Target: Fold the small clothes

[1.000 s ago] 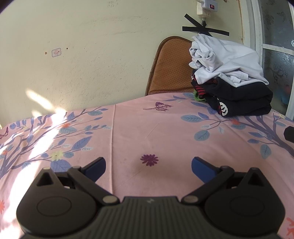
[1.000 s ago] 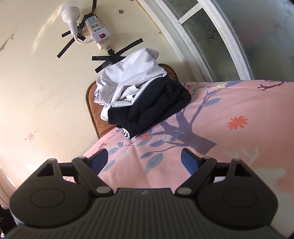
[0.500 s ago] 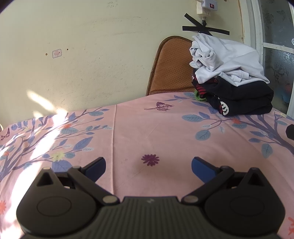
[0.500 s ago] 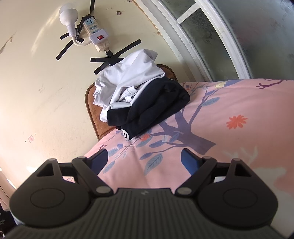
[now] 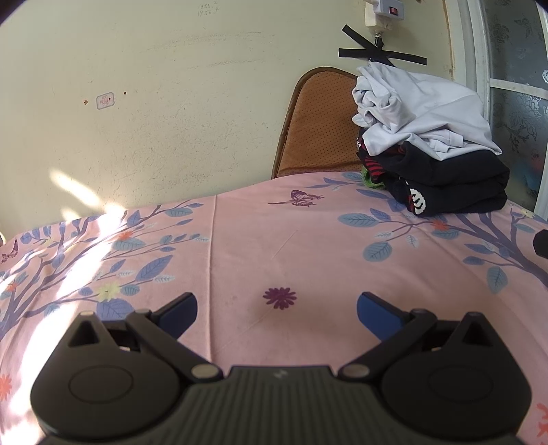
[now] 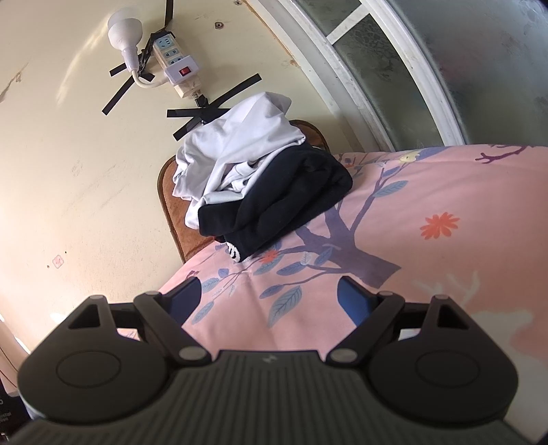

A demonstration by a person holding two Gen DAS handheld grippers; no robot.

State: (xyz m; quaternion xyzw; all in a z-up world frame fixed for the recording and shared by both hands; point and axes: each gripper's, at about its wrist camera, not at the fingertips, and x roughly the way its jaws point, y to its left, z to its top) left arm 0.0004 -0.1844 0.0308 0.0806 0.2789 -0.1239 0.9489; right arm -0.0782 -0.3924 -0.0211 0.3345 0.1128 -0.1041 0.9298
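- The pile of clothes (image 5: 431, 150) sits at the far edge of the counter (image 5: 291, 246), against the chair back, well apart from both tongs.
- On top lies a crumpled white garment (image 5: 421, 113); under it is a folded black garment (image 5: 455, 188) with a white printed mark at its near corner, too small to read.
- The left wrist view alone shows red-and-black striped fabric (image 5: 375, 167) and a bit of green fabric (image 5: 371, 181) poking out at the pile's left side.
- The right wrist view shows the same pile (image 6: 260, 181) tilted, the white garment (image 6: 236, 150) draped over the black one (image 6: 287, 202).
- The left tongs (image 5: 276, 306) hover low over the pink leaf-and-flower cloth of the counter, blue tips spread wide, grasping nothing.
- The right tongs (image 6: 269, 296) are likewise released, tips apart, with bare cloth between them.
- A brown chair back (image 5: 315, 123) rises behind the counter's edge.
- Only the right wrist view shows the whole power strip (image 6: 174, 65) taped to the wall with black tape, its red switch, and a white bulb (image 6: 124, 27) beside it; the left view catches just its lower end (image 5: 383, 10).
- A frosted window (image 6: 394, 68) stands to the right.
- Faint pencilled digits (image 5: 205, 8) on the wall are not legible; a small pink sticker (image 5: 104, 101) is unreadable too.
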